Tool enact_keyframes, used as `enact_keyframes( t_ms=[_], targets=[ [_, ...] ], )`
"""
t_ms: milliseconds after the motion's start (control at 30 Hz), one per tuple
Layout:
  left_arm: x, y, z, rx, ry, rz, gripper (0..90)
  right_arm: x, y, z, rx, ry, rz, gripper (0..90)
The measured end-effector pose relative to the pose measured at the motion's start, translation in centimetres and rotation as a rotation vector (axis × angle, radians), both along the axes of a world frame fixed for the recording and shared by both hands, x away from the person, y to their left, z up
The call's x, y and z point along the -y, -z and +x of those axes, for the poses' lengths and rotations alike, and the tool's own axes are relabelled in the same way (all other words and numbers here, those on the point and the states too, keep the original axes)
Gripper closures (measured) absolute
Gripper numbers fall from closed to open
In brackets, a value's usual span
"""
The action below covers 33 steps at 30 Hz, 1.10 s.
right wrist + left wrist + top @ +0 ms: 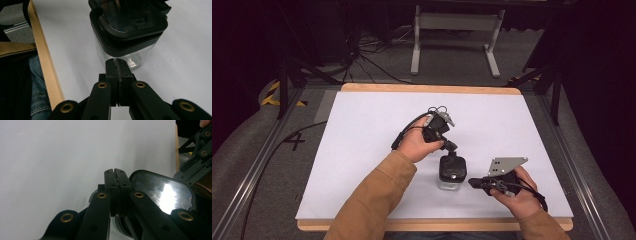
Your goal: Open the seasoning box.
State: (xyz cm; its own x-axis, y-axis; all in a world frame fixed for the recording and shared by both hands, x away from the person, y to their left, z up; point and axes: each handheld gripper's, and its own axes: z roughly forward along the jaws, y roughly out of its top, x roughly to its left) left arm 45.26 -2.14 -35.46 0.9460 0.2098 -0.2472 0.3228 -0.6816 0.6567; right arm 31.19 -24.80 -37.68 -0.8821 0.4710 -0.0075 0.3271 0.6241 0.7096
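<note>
Right gripper (117, 63) sat nearest, jaws pressed together on nothing, tips just beside the clear wall of the container (452, 172) near the table's (362, 150) front edge. Left gripper (115, 173) was also closed and empty, at the edge of the black lid (162, 192). Likely step: opening the lid. Best to brace the body low and pry the lid rim squarely, to avoid tipping.

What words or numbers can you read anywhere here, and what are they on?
"4" – painted in black on the grey floor left of the table.

Black and yellow hazard stripes on the floor farther back: a sign, no words.

The clear container and its black lid show no readable label.
</note>
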Motion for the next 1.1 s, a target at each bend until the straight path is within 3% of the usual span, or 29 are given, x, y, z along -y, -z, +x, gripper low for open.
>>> enact_keyframes(
  t_ms=[267, 400, 500, 567, 667, 700, 733, 800, 933, 967, 1100],
  targets=[
    [-0.2, 0.2, 0.1, -0.015, -0.003, -0.020, 90.0, -0.3, -0.4, -0.2, 0.014, -0.012, 0.027, 89.6],
    [-0.3, 0.2, 0.1, 0.000, 0.004, -0.021, 90.0, -0.6, -0.6, -0.3, 0.024, -0.013, 0.053, 89.6],
    [-0.6, 0.4, -0.1, 0.006, -0.020, -0.040, 88.5, -0.9, -0.7, -0.2, 0.038, -0.006, 0.070, 89.6],
    [-0.7, 0.4, -0.2, 0.017, -0.033, -0.046, 77.7, -0.9, -0.7, -0.2, 0.041, -0.006, 0.070, 89.7],
    [-1.6, 0.0, -0.6, 0.048, -0.099, -0.091, 76.5, -0.9, -0.6, -0.1, 0.042, -0.012, 0.073, 89.7],
    [-2.5, -0.7, -1.2, 0.072, -0.129, -0.112, 77.1, -1.0, -0.7, -0.1, 0.043, -0.014, 0.076, 89.7],
    [-2.5, -0.7, -1.2, 0.072, -0.129, -0.112, 79.0, -1.0, -0.7, -0.1, 0.043, -0.014, 0.076, 89.7],
    [-3.7, -1.7, -2.4, 0.115, -0.145, -0.130, 80.2, -1.1, -0.8, -0.1, 0.050, -0.013, 0.081, 89.8],
    [-5.9, -3.4, -5.3, 0.166, -0.114, -0.173, 85.2, -1.0, -1.2, 0.0, 0.075, -0.001, 0.100, 89.8],
    [-6.6, -3.9, -6.9, 0.188, -0.096, -0.177, 85.7, -1.0, -1.3, 0.0, 0.083, 0.003, 0.107, 89.8],
    [-7.2, -4.1, -8.4, 0.198, -0.084, -0.188, 87.5, -0.9, -1.6, 0.2, 0.102, 0.018, 0.127, 89.8]
  ],
)
